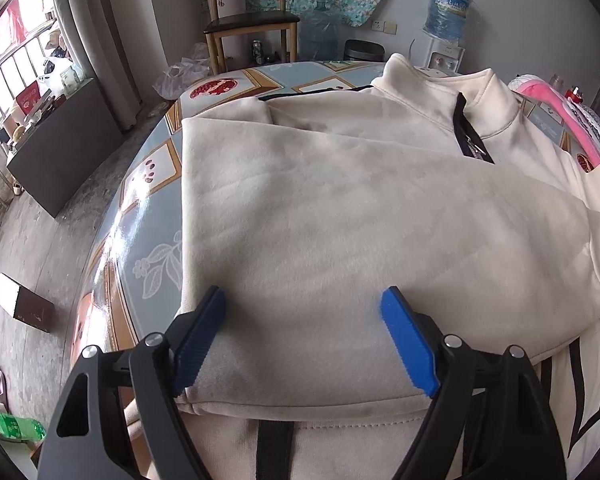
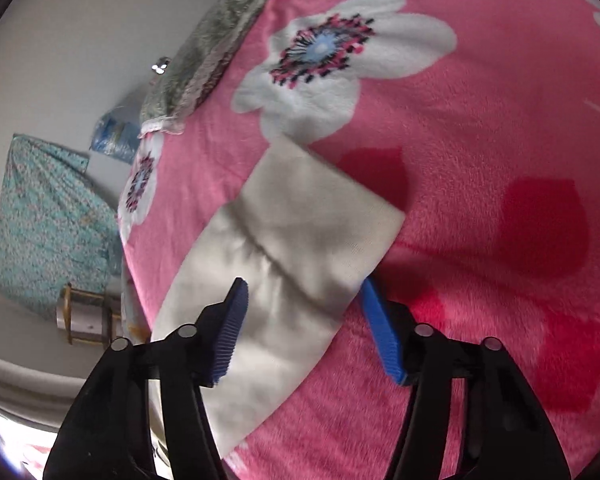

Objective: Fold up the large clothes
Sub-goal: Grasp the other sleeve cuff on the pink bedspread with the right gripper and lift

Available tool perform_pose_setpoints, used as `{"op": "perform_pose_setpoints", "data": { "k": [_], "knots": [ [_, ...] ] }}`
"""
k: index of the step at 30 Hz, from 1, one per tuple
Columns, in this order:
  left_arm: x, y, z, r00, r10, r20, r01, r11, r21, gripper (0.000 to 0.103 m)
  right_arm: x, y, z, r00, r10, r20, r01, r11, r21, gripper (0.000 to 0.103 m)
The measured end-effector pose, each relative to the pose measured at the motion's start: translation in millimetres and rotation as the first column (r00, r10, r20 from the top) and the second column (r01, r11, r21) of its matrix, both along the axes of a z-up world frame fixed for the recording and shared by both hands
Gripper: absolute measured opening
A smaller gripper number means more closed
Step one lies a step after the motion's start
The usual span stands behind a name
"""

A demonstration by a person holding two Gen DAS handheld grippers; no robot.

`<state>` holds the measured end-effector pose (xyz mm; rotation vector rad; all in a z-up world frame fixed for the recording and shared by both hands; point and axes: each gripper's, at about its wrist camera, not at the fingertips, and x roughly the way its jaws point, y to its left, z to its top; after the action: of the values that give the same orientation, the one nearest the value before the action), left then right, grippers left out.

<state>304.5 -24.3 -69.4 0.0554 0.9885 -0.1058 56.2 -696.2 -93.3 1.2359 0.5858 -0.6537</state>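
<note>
- The cream fleece zip-collar jacket (image 1: pixel 340 208) lies on the glossy table with the blue-and-orange patterned cloth (image 1: pixel 148 184), its collar toward the far side and one sleeve folded across the chest.
- The folded sleeve's lower edge runs straight across the near part of the left wrist view; under it a black zip line and the jacket's hem show.
- The left gripper (image 1: pixel 304 340) stands with its blue-padded fingers (image 1: pixel 410 344) spread wide over that folded sleeve, nothing pinched between them; whether the pads touch the fabric I cannot tell.
- The jacket's left edge sits inside the table's curved rim, leaving a strip of bare patterned cloth beside it.
- Beyond that rim the grey concrete floor (image 1: pixel 40 248) is open out to a dark low cabinet (image 1: pixel 60 152) and a wooden chair (image 1: pixel 252 20).
- On the right the jacket's side reaches a pink plush blanket with white flowers (image 2: pixel 480 140).
- In the right wrist view the jacket's cream sleeve end (image 2: pixel 296 236) lies flat on that blanket, its squared cuff edge pointing away.
- The right gripper (image 2: pixel 304 324) is spread open, straddling the sleeve: one finger over the fabric, the other at its edge, part hidden under it.
- Pink blanket stretches wide to the right of the sleeve.
</note>
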Motion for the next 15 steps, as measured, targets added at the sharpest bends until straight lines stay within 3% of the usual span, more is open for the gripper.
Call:
{"op": "perform_pose_setpoints", "data": {
  "k": [4, 6, 8, 12, 15],
  "knots": [
    [0.7, 0.2, 0.2, 1.000, 0.001, -0.001, -0.001, 1.000, -0.001, 0.079, -4.5, -4.1, -5.9, 0.999, -0.045, 0.025, 0.045, 0.999, 0.017, 0.038],
    [0.8, 0.3, 0.1, 1.000, 0.002, -0.001, -0.002, 1.000, 0.000, 0.079, -4.1, -2.7, -0.1, 0.999, -0.037, -0.009, 0.037, 0.999, -0.017, 0.019],
    [0.7, 0.1, 0.1, 1.000, 0.000, -0.001, 0.000, 1.000, 0.000, 0.079, -6.4, 1.3, 11.5, 1.000, -0.030, 0.002, 0.031, 0.998, -0.053, 0.013],
    [0.7, 0.0, 0.0, 1.000, -0.006, -0.001, 0.006, 1.000, 0.004, 0.079, -9.5, 22.9, 62.1, 0.999, 0.015, 0.032, -0.009, 0.981, -0.195, 0.009],
    [-4.2, 1.5, 4.4, 1.000, -0.007, 0.015, 0.007, 1.000, 0.004, 0.079, -3.5, 52.2, 115.0, 0.995, 0.092, 0.039, -0.074, 0.942, -0.328, 0.009]
  ]
}}
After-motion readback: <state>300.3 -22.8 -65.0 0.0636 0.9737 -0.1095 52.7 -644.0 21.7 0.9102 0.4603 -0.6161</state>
